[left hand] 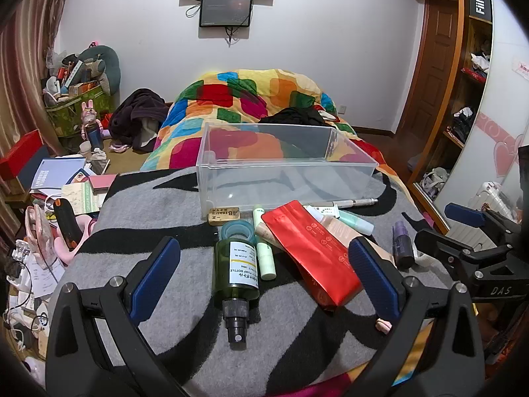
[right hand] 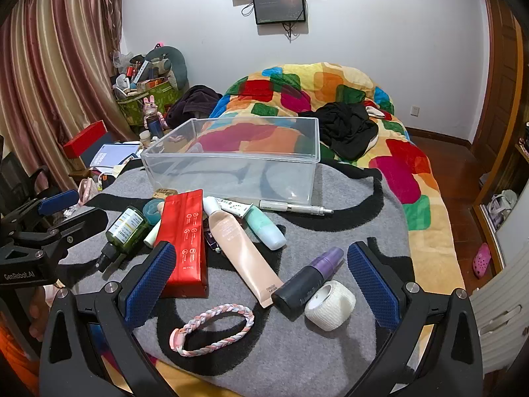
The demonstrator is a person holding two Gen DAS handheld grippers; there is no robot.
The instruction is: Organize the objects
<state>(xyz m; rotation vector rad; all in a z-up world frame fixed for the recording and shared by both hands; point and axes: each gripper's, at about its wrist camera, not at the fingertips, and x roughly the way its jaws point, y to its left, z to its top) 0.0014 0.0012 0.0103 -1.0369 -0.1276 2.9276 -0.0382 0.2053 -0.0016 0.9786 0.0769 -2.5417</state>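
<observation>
A grey and black blanket (right hand: 347, 231) covers the near end of the bed. On its far part stands a clear plastic bin (right hand: 231, 162), nothing inside. Near of it lie a red pouch (right hand: 185, 244), a beige tube (right hand: 241, 251) and a green pump bottle (left hand: 236, 264) on its side. To the right rest a dark bottle with a purple cap (right hand: 307, 278), a white tape roll (right hand: 330, 304) and, nearest, a braided hair band (right hand: 211, 329). The left gripper (left hand: 264, 274) and right gripper (right hand: 261, 284) hover with jaws spread wide, holding nothing.
</observation>
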